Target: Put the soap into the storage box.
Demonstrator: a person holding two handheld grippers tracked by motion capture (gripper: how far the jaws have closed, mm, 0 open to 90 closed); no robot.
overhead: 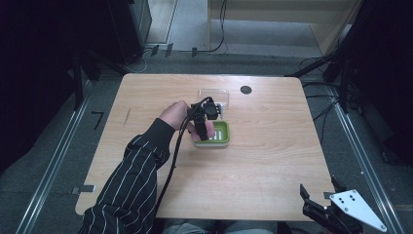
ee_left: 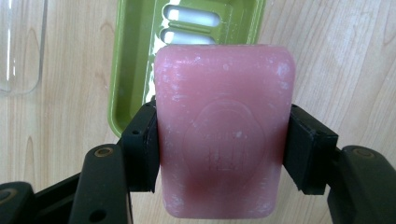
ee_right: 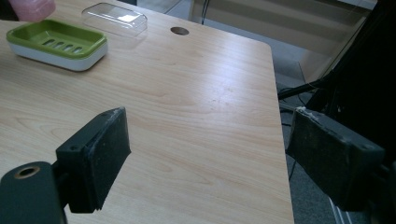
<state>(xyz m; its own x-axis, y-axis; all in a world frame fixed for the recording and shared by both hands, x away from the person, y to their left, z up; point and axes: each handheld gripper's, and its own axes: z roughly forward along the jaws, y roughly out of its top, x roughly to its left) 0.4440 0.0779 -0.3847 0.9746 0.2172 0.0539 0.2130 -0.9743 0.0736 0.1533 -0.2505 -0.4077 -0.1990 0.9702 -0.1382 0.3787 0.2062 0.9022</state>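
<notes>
Soap, a pink bar point(ee_left: 223, 130), sat clamped in the left gripper point(ee_left: 223, 154) just above the green soap dish point(ee_right: 56, 43) on the pale wooden table point(overhead: 263, 161). Beyond lay a clear lid point(ee_right: 114, 18). Right gripper point(ee_right: 210, 158) hung apart, empty, over the table's corner beside grey floor.

Left tool point(ee_left: 219, 154) clamped shut mid-table; right tool point(ee_right: 210, 154) spread wide, apparently idle off the corner.
</notes>
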